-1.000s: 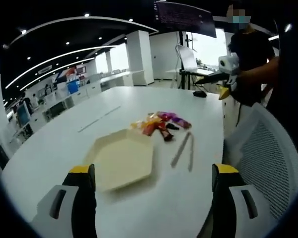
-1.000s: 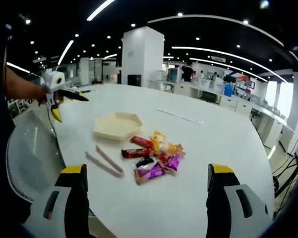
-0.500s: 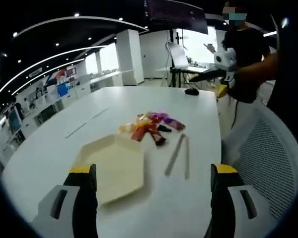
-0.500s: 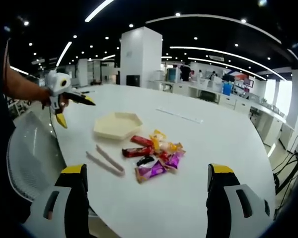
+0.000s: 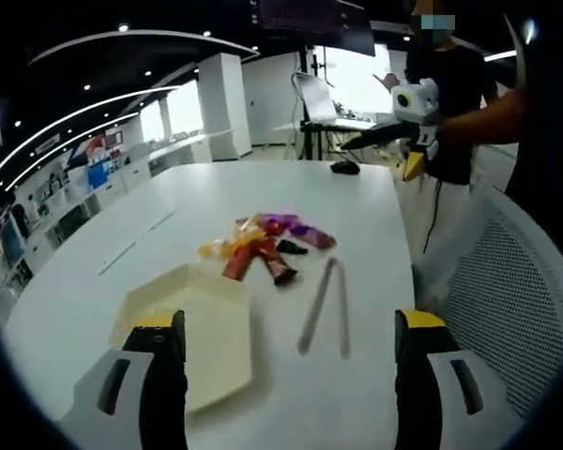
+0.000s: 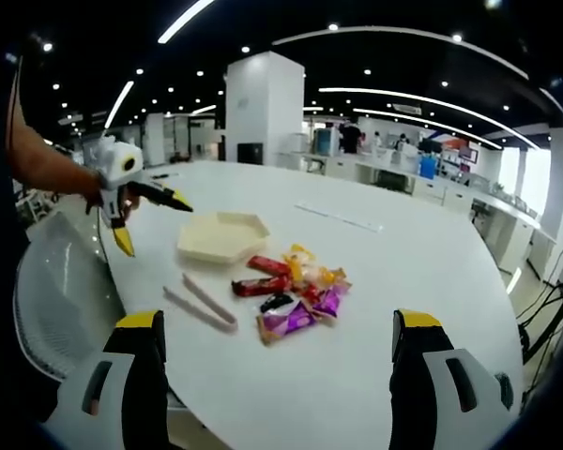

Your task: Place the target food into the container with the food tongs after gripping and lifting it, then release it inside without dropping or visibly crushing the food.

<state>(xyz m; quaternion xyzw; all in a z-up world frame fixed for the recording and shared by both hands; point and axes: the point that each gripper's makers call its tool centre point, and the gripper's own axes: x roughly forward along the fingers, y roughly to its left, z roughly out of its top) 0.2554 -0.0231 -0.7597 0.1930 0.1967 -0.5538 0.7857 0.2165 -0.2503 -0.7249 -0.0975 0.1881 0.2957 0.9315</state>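
Snacks (image 6: 296, 292) lie in a loose heap on the white table (image 6: 422, 281), with the tongs (image 6: 199, 306) just beside them and the beige tray (image 6: 222, 234) near, apart from both. Over the last second the left gripper (image 5: 280, 375) has drifted down toward the tray, which now sits nearer its jaws in the left gripper view. Both it and the right gripper (image 6: 274, 370) stand wide open, holding nothing. Nothing is picked up yet; the tongs are probably the next thing to grasp.

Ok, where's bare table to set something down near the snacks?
Bare table lies past the snacks, away from the tongs. It is crowded between the tray, snacks and tongs.
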